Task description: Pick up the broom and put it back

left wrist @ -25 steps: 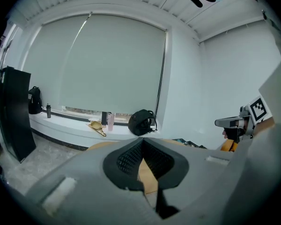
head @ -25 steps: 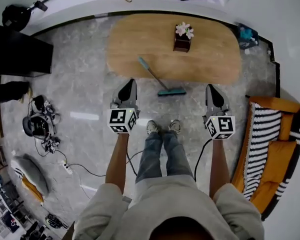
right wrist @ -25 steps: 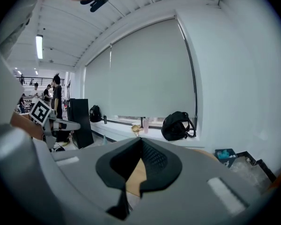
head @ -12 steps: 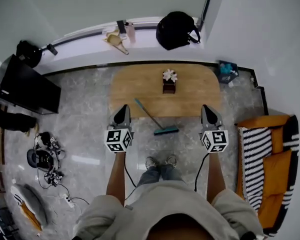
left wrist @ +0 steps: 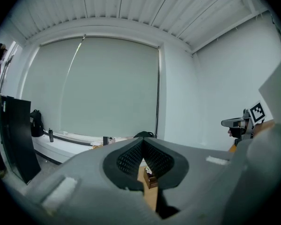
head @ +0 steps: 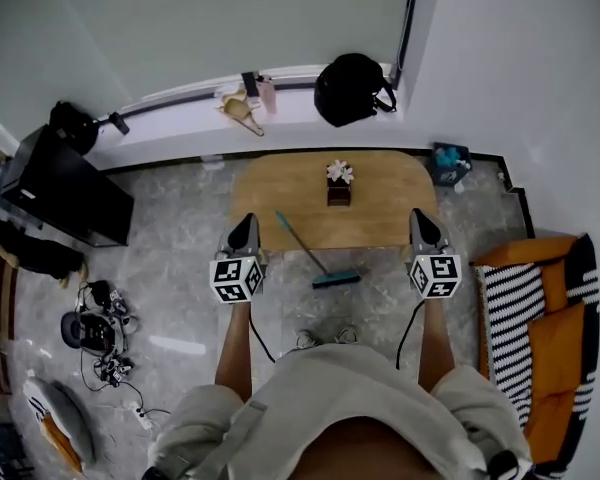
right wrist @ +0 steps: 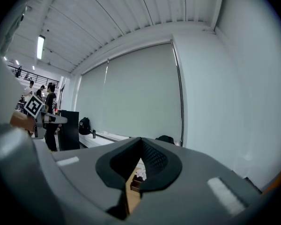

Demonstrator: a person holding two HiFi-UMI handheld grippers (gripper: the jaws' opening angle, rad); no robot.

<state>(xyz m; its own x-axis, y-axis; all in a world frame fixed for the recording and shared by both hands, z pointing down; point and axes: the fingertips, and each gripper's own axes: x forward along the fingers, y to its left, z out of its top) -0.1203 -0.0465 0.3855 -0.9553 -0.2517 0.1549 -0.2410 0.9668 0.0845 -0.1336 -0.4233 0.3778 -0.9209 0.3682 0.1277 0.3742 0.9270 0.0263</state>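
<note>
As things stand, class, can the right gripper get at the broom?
Probably not yet: the right gripper is shut and held level, well above the broom, whose head lies on the floor by the table. Nothing blocks the way down.

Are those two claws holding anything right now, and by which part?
Nothing is held. The left claw and the right claw are both shut and empty; the broom lies untouched on the floor by the wooden table.

Home living room.
Shown by an oval wooden coffee table (head: 280,183) with a flower box (head: 338,184), an orange sofa (head: 555,318) with striped cushions, a big black screen (head: 70,193), a blind-covered window (head: 230,18) over a sill (head: 180,108), marble-look floor (head: 170,258).
</note>
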